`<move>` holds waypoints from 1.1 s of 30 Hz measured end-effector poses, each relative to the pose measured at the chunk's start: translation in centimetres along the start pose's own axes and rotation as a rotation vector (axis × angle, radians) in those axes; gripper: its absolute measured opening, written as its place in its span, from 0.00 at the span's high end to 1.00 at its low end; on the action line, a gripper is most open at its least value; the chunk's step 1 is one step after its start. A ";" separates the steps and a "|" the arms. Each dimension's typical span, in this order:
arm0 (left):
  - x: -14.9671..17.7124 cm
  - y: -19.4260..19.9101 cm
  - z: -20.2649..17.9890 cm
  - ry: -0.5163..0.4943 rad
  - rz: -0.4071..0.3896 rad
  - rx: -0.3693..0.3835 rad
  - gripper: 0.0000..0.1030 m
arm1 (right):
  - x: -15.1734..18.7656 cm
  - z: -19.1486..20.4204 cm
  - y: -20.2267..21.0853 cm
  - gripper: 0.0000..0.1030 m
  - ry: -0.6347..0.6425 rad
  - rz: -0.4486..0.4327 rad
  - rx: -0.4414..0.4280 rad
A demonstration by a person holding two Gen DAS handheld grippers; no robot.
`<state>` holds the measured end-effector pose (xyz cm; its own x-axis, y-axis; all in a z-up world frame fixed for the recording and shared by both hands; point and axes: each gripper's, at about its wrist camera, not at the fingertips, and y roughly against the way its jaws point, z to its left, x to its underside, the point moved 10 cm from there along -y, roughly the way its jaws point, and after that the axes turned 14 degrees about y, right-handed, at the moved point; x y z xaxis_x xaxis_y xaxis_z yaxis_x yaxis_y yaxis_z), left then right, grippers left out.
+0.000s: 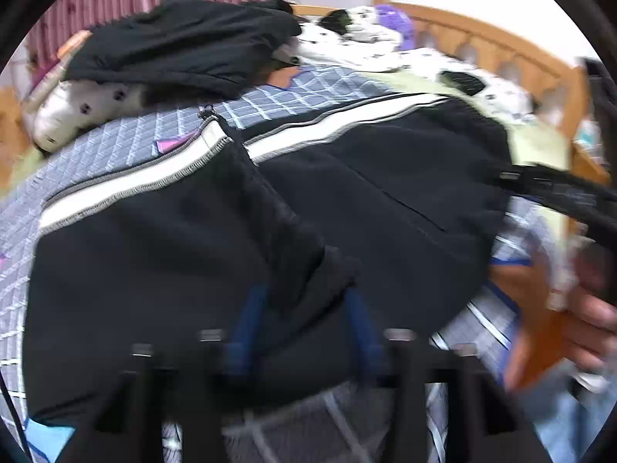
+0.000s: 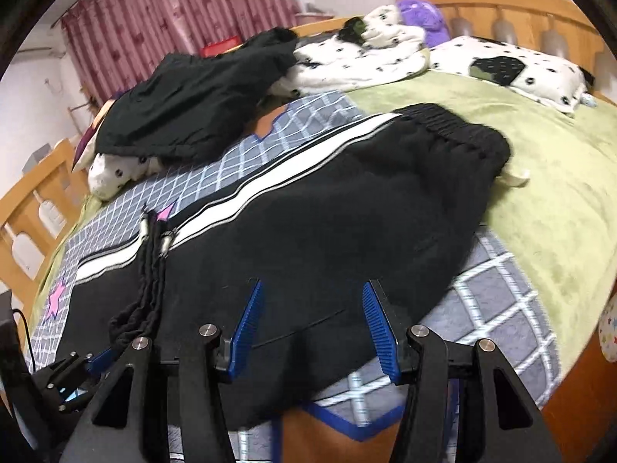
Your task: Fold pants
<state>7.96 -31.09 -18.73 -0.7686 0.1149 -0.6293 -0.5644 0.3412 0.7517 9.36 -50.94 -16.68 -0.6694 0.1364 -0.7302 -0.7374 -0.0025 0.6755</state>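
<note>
Black track pants with white side stripes are spread across the grey checked quilt on the bed. Their fabric is pinched between the left gripper's blue fingers. The right gripper is held released above them.

A home bedroom — a wooden bed with a slatted headboard fills the view, spread with a green blanket and a grey checked quilt. Spotted white pillows and a purple plush toy lie near the headboard. Pink patterned curtains hang behind — plain white walls around.
</note>
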 end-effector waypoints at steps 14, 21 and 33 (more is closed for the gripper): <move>3.7 9.5 19.1 0.195 -0.116 -0.239 0.29 | 0.2 15.8 -2.6 0.45 0.234 0.079 -0.272; 4.5 9.9 22.9 0.257 -0.110 -0.235 0.29 | 2.4 16.8 -6.3 0.47 0.239 0.217 -0.241; 4.8 8.4 22.6 0.277 -0.105 -0.203 0.29 | 2.9 17.3 -6.3 0.68 0.232 0.200 -0.267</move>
<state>6.30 -6.58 -19.90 -0.7399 -0.1772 -0.6489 -0.6717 0.1420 0.7271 13.63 -33.40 -21.25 -0.7819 -0.1203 -0.6117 -0.5679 -0.2674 0.7785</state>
